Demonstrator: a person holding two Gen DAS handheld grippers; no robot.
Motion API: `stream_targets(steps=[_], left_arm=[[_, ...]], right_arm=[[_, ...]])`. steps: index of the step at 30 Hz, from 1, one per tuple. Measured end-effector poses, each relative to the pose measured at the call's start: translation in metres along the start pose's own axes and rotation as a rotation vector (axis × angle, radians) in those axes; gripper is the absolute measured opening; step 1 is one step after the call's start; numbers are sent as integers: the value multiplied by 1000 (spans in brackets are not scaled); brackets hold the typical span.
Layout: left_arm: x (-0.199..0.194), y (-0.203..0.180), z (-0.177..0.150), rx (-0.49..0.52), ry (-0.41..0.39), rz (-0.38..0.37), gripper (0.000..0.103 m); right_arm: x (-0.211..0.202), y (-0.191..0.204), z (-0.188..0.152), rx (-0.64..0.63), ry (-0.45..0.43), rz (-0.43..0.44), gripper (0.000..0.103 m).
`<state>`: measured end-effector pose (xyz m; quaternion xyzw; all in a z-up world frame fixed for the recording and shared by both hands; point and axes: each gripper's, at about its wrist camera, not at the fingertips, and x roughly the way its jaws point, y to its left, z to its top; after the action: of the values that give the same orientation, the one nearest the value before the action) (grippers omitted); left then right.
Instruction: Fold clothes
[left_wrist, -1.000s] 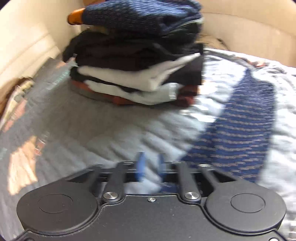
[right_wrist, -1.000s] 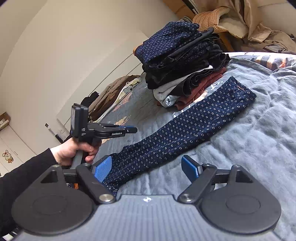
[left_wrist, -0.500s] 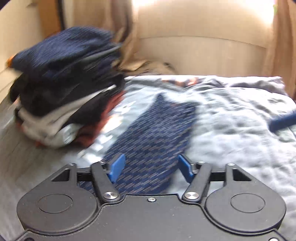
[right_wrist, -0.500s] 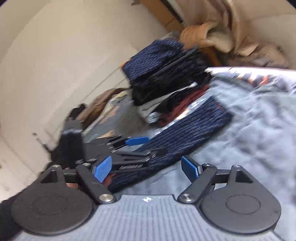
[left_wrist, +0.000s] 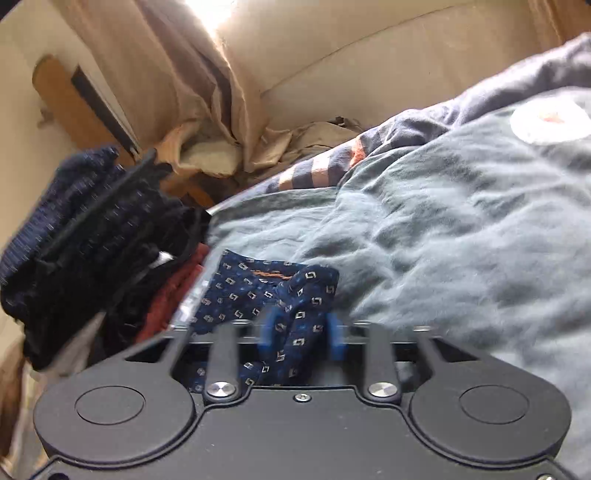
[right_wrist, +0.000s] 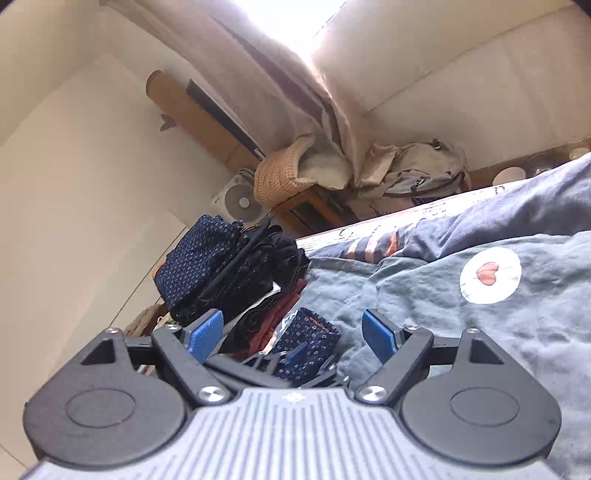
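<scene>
Patterned garment (left_wrist: 258, 295) — in left claw (left_wrist: 301, 330)

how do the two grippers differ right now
The left gripper has its blue pads closed in on a bunch of the patterned navy cloth; the right gripper has its pads spread wide with nothing between them. The left gripper sits low on the grey duvet; the right gripper sits behind and above it, looking down on it. Both have blue pads on black arms.

A lived-in bedroom at home: a bed under a rumpled grey quilt (right_wrist: 461, 332), a stack of folded clothes (right_wrist: 221, 273), beige curtains (right_wrist: 295, 92), a small fan (right_wrist: 242, 202) and a backpack (right_wrist: 417, 173) by the wall.
</scene>
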<state>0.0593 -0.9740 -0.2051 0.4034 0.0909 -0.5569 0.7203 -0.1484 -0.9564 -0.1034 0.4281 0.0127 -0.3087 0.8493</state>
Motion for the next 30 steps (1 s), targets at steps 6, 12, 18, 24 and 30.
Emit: stream_targets(steps=[6,12,18,24,30], left_arm=[[-52,9,-15,-153,-91,-59,4],[-106,18,-30,-303,-186,-117,48],[-182,48,-67,-498,-216,-82,76],[-310,125,-150,-784,-100,161,75],[-445,197,-226,-1028,-1,403,75]], right_arm=[[-3,-5,2,25,-16,7,82],[-5,-9,5,50,-32,15,82],[-1,-6,2,48,-22,41,82],[26,30,-24,-50,149,159,83],[34,90,-55,-239,289,273,84]])
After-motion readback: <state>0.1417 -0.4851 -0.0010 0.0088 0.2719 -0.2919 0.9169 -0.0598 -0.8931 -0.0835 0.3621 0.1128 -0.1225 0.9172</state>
